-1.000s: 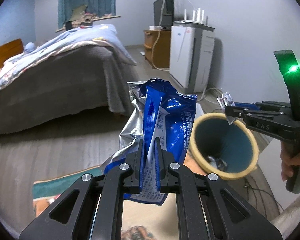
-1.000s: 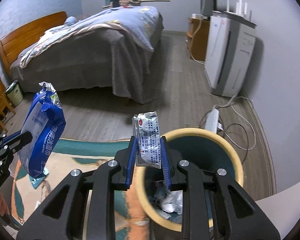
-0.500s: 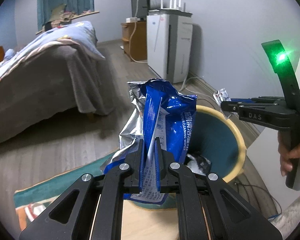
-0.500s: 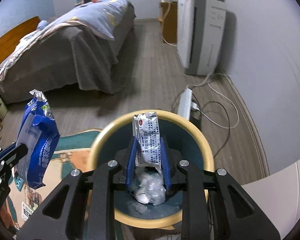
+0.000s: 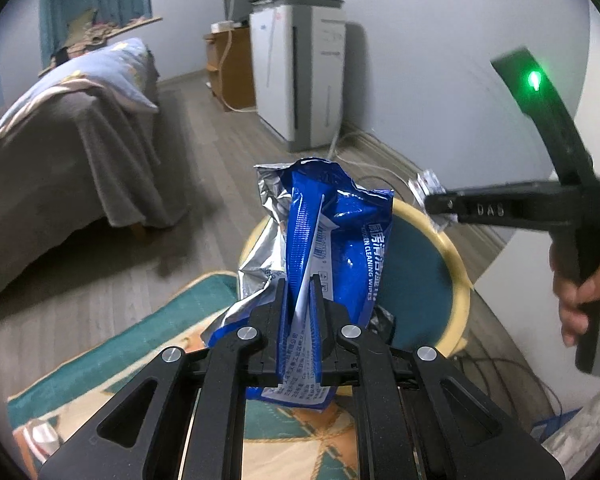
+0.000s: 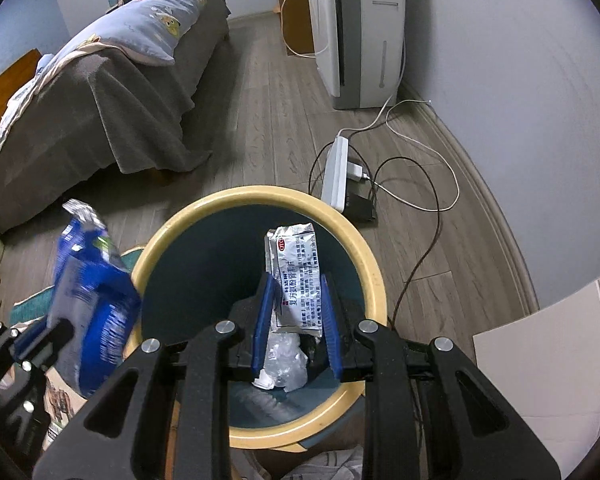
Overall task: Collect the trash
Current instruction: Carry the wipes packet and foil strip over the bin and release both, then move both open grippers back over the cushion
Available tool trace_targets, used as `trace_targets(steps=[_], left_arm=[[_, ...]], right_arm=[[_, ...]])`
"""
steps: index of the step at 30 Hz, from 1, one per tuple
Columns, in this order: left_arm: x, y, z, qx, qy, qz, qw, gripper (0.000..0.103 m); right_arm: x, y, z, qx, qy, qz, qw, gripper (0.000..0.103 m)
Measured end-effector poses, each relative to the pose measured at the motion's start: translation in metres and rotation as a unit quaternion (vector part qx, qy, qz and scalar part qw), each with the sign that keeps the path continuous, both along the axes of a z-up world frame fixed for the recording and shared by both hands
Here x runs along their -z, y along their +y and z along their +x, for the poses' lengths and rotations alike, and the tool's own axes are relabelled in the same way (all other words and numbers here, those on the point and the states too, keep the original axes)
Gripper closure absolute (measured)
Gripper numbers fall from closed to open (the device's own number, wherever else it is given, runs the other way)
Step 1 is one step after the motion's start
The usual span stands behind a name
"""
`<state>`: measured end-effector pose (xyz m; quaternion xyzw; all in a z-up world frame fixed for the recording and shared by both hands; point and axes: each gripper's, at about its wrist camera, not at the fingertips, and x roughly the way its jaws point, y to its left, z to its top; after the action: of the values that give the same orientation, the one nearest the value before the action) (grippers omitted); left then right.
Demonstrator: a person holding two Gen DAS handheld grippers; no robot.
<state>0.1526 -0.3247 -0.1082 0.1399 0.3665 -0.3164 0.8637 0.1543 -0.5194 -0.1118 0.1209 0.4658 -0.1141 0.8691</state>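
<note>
Trash: sachet (image 6: 296, 276) hanging upright over bin (image 6: 374, 280)
Right gripper (image 6: 294, 312): pinching sachet, nearer bin
Left gripper (image 5: 300, 308): clamping wipes pack (image 5: 332, 248) beside bin

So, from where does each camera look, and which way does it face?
Left wrist: sits on the left gripper, facing forward and down past its blue wipes pack to the bin; the right gripper and a hand show.
Right wrist: sits on the right gripper, looking down into the bin past its small sachet; the left gripper shows.
Shared: bin, wipes pack, bed, white appliance.
</note>
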Motion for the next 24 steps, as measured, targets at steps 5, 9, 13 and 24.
trace_targets(steps=[5, 9, 13, 24], left_arm=[[0.012, -0.011, -0.003, 0.03, 0.015, -0.001, 0.9994, 0.079], [0.012, -0.012, -0.005, 0.022, -0.002, 0.008, 0.9997, 0.031], [0.005, -0.003, -0.004, 0.004, -0.001, -0.011, 0.9999, 0.014], [-0.018, 0.044, -0.023, -0.028, -0.033, 0.01, 0.999, 0.011]], right_arm=[[0.005, -0.005, 0.002, 0.0, 0.008, 0.011, 1.0, 0.072], [0.004, -0.008, 0.003, 0.009, 0.003, 0.008, 1.0, 0.046], [-0.001, -0.008, 0.002, 0.014, -0.001, 0.013, 1.0, 0.024], [-0.036, 0.011, -0.012, 0.015, -0.03, -0.006, 0.999, 0.006]])
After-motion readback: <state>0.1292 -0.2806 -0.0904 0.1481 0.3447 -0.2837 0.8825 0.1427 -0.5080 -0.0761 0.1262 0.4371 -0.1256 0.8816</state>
